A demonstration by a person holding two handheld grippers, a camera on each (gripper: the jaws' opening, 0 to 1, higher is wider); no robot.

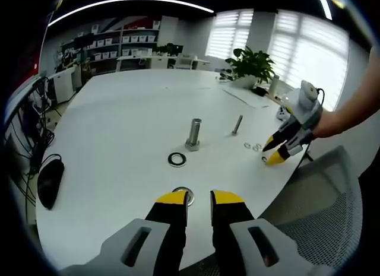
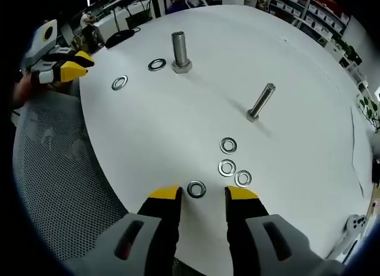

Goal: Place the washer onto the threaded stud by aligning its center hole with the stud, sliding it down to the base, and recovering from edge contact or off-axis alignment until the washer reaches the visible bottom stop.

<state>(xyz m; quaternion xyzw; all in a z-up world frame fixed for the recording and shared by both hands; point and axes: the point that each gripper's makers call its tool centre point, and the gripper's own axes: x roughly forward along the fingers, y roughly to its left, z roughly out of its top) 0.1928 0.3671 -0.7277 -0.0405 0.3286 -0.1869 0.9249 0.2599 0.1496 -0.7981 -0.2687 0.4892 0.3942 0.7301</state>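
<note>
Near the white round counter's [image 2: 309, 80] edge, the open, empty right gripper [image 2: 202, 200] brackets a small steel washer [image 2: 196, 189]; pinch its rim squarely. The left gripper [image 1: 199, 200] hovers open, empty.

The left gripper view looks from one edge of the white table [image 1: 119, 127] across it toward shelves and windows. The right gripper view looks from a neighbouring edge, closer and steeper. Both share the large upright bolt [image 1: 193, 135] [image 2: 180, 51], the thin stud [image 1: 237, 124] [image 2: 261, 102] and scattered washers.

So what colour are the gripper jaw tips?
Yellow tips on the right gripper, clearest in the right gripper view.
</note>
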